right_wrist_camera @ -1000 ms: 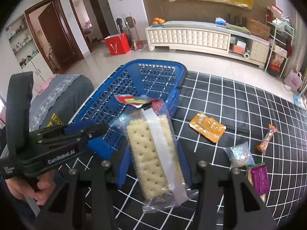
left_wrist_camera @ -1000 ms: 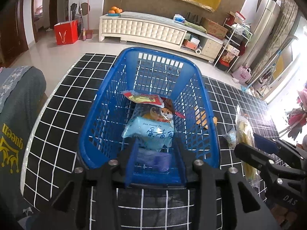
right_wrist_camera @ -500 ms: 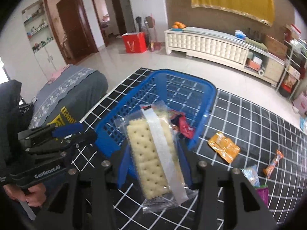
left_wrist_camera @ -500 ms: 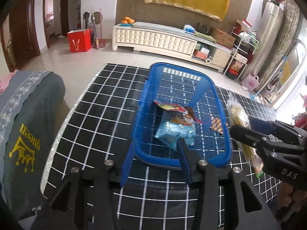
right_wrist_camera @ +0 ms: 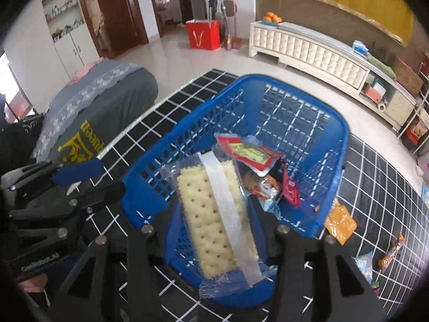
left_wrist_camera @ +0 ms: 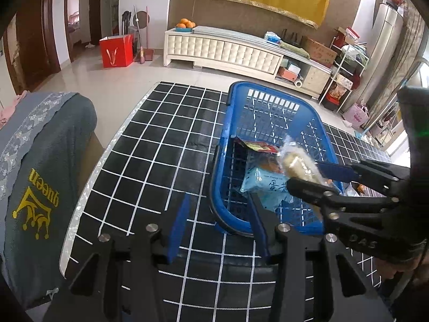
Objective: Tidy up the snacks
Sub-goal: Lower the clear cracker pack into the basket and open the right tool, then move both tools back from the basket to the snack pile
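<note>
My right gripper (right_wrist_camera: 218,220) is shut on a clear packet of pale crackers (right_wrist_camera: 211,214), held lengthwise above the near end of the blue plastic basket (right_wrist_camera: 346,139). The left wrist view shows the same packet (left_wrist_camera: 297,165) in the right gripper (left_wrist_camera: 305,174), over the basket (left_wrist_camera: 222,139). Inside lie a red packet (right_wrist_camera: 246,151), a light blue packet (left_wrist_camera: 265,185) and others. My left gripper (left_wrist_camera: 218,225) stands open and empty near the basket's front left corner, and in the right wrist view the left gripper (right_wrist_camera: 107,177) is at the left.
The basket stands on a table under a black cloth with white grid lines (left_wrist_camera: 150,145). An orange packet (right_wrist_camera: 340,221), a small twisted wrapper (right_wrist_camera: 391,255) and more snacks (right_wrist_camera: 364,268) lie right of the basket. A grey "queen" cushion (left_wrist_camera: 40,177) adjoins the table's left edge.
My left gripper has drawn back and to the left, out of the basket, leaving the light blue packet inside. My right gripper has carried the cracker packet left, over the basket.
</note>
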